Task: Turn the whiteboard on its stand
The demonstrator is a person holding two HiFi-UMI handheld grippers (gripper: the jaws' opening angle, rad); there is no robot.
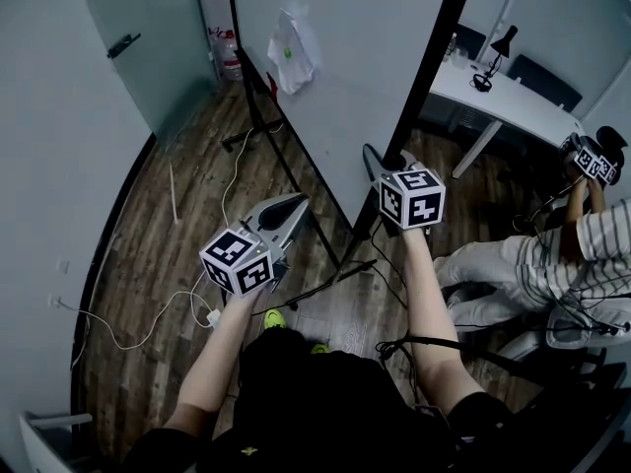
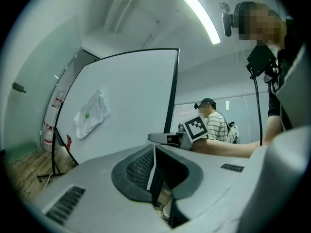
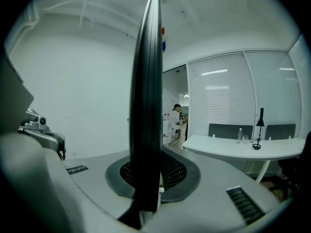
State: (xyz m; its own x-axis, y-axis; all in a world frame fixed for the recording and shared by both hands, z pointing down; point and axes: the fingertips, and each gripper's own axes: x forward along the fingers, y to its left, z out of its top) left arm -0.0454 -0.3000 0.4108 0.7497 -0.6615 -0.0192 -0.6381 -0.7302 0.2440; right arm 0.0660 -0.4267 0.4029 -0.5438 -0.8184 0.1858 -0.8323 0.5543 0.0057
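The right gripper [image 1: 392, 162] is clamped on the whiteboard [image 1: 355, 67]; the board's black side edge stands upright between its fingers [image 3: 177, 171]. The left gripper [image 1: 288, 208] hangs near the board's face; its fingers are together, holding nothing.

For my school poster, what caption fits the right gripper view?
The right claw grips the edge of the black-framed white whiteboard, with a long white desk behind.

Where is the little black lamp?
In the head view, the small black desk lamp stands top right on the long white desk, beyond the big white whiteboard.
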